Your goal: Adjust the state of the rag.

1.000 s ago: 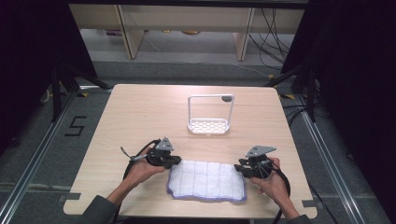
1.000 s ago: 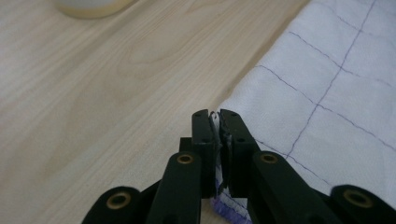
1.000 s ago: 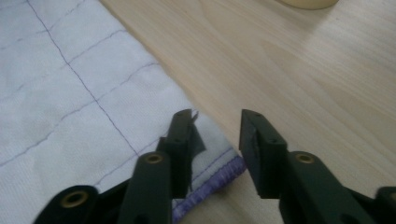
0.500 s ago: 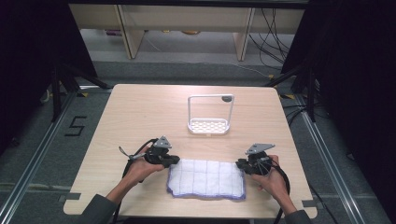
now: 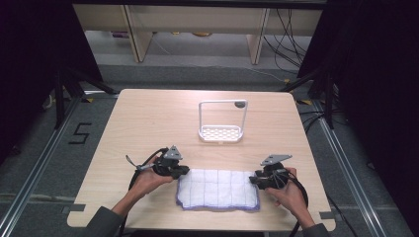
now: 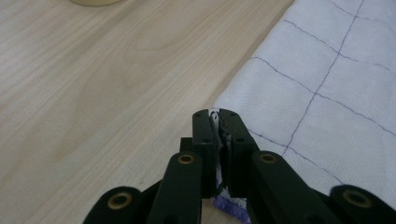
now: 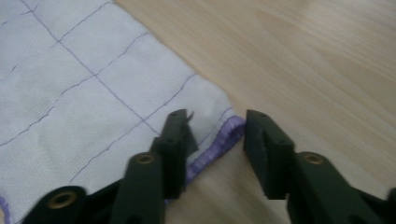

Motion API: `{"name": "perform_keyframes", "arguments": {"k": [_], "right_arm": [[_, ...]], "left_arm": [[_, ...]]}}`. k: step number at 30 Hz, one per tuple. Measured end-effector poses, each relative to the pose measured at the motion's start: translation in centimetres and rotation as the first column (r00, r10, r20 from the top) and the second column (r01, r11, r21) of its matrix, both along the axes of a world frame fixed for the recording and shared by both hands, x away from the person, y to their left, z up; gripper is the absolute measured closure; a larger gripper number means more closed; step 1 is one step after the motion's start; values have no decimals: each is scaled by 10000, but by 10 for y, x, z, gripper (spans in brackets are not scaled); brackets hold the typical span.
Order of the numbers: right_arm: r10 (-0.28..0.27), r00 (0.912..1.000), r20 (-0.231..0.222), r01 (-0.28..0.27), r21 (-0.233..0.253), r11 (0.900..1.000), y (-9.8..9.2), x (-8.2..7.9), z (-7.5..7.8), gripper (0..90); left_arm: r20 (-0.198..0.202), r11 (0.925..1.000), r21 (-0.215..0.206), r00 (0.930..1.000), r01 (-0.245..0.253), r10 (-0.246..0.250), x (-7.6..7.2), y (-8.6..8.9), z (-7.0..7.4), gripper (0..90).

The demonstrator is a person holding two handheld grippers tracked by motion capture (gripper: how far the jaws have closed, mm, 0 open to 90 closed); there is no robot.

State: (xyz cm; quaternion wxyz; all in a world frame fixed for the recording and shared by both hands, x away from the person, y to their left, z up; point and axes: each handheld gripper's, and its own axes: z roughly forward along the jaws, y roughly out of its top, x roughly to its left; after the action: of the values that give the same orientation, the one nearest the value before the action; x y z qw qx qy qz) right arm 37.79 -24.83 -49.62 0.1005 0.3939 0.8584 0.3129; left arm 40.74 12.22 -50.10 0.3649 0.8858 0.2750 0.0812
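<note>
Cloth [image 5: 218,189] lies flat at the lower centre of the frame, near the desk's [image 5: 148,123] front edge — little changed over the past second. Left gripper [image 6: 219,122] fingers pinch a corner; right gripper [image 7: 215,135] fingers gape astride the opposite corner, unclosed — a fold looks imminent.

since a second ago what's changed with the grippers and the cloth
Little has moved. The left gripper sits at the cloth's left end, jaws shut on its corner, and the right gripper at the right end, jaws open about that corner; both have shifted only slightly. No grip change can be made out from the high view. The cloth lies flat as before, and the white rack has stayed put.
</note>
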Motion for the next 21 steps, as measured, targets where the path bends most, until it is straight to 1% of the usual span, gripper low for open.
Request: {"name": "perform_keyframes", "arguments": {"k": [1, 2, 3, 4, 5, 6, 7, 8, 9, 10, 11, 12, 13, 14, 15, 16, 17, 18, 19, 20, 21], "right_arm": [[409, 9987, 294, -410, 8, 9992, 2, 4, -2, 803], [486, 9988, 78, -486, 53, 9988, 3, 6, -1, 835], [528, 9983, 257, -531, 93, 9985, 4, 9, -3, 851], [589, 9979, 265, -591, 75, 9982, 5, 12, -3, 862], [590, 9980, 246, -591, 57, 9982, 6, 16, -3, 867], [622, 9976, 291, -623, 27, 9981, 8, 21, -3, 869], [613, 9977, 293, -612, -57, 9981, 11, 26, -2, 871], [717, 9970, 305, -711, -212, 9972, 14, 32, -1, 873], [747, 9966, 350, -737, -275, 9969, 18, 37, -1, 874], [878, 9955, 363, -861, -439, 9953, 22, 43, 0, 874], [867, 9957, 318, -855, -368, 9957, 27, 49, 0, 874], [921, 9950, 383, -907, -357, 9952, 32, 55, -1, 874], [1037, 9940, 340, -1022, -424, 9939, 36, 59, 0, 874], [1115, 9933, 296, -1098, -521, 9926, 41, 64, 1, 874], [1038, 9943, 256, -1024, -495, 9935, 47, 67, 1, 874], [1038, 9943, 256, -1024, -495, 9935, 47, 67, 1, 874], [1210, 9922, 302, -1193, -520, 9915, 51, 72, 1, 874], [1396, 9899, 246, -1380, -597, 9886, 60, 78, 2, 872], [1600, 9867, 273, -1578, -711, 9849, 65, 82, 3, 871], [1688, 9853, 258, -1666, -720, 9834, 68, 85, 3, 871], [1823, 9828, 298, -1795, -780, 9807, 73, 89, 3, 871]], "left_arm": [[35, 10000, 60, 10000, 13, -14, -3, 0, 0, 854], [82, 9998, 116, 9999, 136, -137, -6, 2, 0, 854], [77, 9997, 132, 9998, 196, -197, -8, 3, 1, 855], [55, 9996, 130, 9996, 261, -262, -12, 4, 1, 855], [2, 9996, 87, 9997, 260, -260, -16, 5, 0, 855], [10, 9993, 118, 9993, 368, -368, -20, 6, 1, 855], [40, 9990, 68, 9991, 432, -432, -25, 7, 0, 855], [77, 9983, 102, 9983, 570, -571, -31, 8, 1, 854], [87, 9985, -14, 9985, 541, -540, -39, 9, -1, 853], [87, 9985, -14, 9985, 541, -540, -39, 9, -1, 853], [69, 9981, -138, 9982, 597, -596, -53, 11, -3, 854], [177, 9975, -69, 9974, 699, -698, -58, 12, -2, 853], [146, 9974, -374, 9980, 618, -613, -66, 11, -3, 853], [176, 9971, -336, 9976, 680, -674, -72, 12, -3, 853], [264, 9964, -325, 9966, 788, -780, -78, 12, -2, 852], [264, 9964, -325, 9966, 788, -780, -78, 12, -2, 850], [310, 9955, -466, 9962, 825, -811, -90, 8, -4, 850], [392, 9946, -247, 9943, 1007, -997, -94, 7, -3, 842], [431, 9933, -312, 9930, 1114, -1100, -98, 5, -3, 841], [428, 9928, -515, 9935, 1079, -1057, -103, 2, -3, 841], [491, 9909, -520, 9913, 1243, -1218, -106, -1, -2, 841]]}}
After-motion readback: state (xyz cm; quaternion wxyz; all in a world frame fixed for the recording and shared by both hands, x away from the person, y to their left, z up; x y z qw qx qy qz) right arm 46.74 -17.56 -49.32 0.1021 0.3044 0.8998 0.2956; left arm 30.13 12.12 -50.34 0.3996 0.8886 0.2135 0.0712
